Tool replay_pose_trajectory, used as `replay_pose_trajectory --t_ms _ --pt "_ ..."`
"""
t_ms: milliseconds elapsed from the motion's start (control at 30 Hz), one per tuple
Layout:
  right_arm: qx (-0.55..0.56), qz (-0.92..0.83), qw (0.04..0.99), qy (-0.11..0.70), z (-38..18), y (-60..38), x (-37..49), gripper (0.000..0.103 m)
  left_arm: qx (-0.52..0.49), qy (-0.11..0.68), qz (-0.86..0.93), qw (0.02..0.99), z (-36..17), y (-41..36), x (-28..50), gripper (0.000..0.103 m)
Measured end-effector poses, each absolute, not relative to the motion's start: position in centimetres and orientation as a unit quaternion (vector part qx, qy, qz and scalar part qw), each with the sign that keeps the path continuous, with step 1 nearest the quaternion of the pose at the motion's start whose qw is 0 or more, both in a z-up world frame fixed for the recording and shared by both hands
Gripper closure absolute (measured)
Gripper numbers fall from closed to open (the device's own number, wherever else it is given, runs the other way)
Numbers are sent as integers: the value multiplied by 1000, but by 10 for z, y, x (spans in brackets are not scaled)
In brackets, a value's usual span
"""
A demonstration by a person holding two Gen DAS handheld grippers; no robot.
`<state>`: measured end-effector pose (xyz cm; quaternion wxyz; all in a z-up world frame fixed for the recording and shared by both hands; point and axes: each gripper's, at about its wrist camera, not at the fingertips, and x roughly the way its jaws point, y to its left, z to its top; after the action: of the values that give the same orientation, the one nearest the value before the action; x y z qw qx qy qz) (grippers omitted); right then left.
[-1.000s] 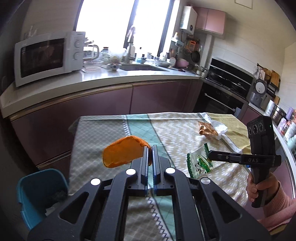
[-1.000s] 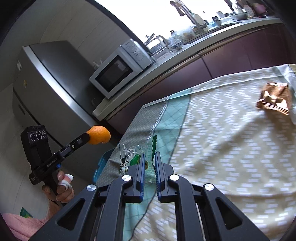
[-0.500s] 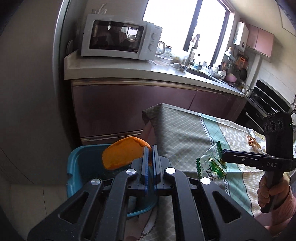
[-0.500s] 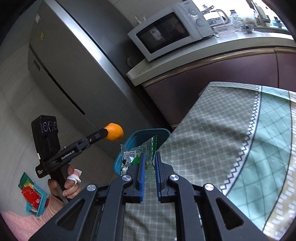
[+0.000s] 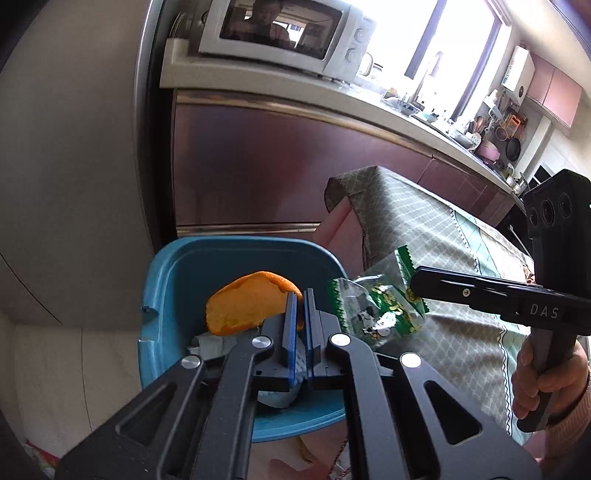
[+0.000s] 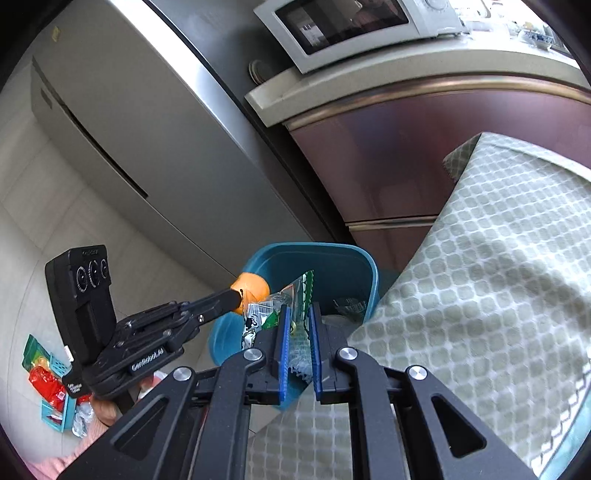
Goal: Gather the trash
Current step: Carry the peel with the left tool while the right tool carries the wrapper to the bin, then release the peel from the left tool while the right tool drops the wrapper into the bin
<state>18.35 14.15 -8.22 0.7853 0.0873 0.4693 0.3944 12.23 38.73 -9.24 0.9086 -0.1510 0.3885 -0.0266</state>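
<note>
My left gripper (image 5: 300, 295) is shut on a curved piece of orange peel (image 5: 247, 304) and holds it over the open blue bin (image 5: 177, 280) on the floor. The right gripper (image 6: 297, 314) is shut on a clear and green snack wrapper (image 6: 273, 314), which hangs at the bin's (image 6: 343, 258) near rim beside the table corner. In the left wrist view the wrapper (image 5: 376, 314) dangles from the right gripper's (image 5: 415, 282) tip, just right of the peel. The right wrist view shows the peel (image 6: 251, 290) at the left gripper's (image 6: 238, 295) tip. Some crumpled trash lies inside the bin.
The table with its patterned cloth (image 5: 424, 236) stands right of the bin. Maroon cabinets (image 5: 277, 166) with a microwave (image 5: 280, 33) on the counter rise behind it, and a grey fridge (image 6: 155, 122) to the left. Colourful packets (image 6: 48, 384) lie on the floor.
Both grippers have swung left from over the table to the bin, carrying the peel and the wrapper, and have sunk closer to it. Their grips are unchanged.
</note>
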Motion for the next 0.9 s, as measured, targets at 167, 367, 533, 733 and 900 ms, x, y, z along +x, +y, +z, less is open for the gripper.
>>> replay_pose_trajectory --t_ms 167,367,533,733,900 --pt "87 383 781 485 -92 155 190 92 -164 409 -22 897 -114 389 137 99" --pt "81 376 780 493 -100 168 198 79 -182 422 -17 888 -132 391 149 98" --pt "90 380 777 494 -101 161 198 79 -187 419 -21 888 -135 388 154 97" --pt "94 390 778 483 -97 142 188 76 -178 413 -34 893 -128 374 151 97" --pt "93 398 782 470 -90 117 173 75 -159 395 -59 903 -110 352 145 96"
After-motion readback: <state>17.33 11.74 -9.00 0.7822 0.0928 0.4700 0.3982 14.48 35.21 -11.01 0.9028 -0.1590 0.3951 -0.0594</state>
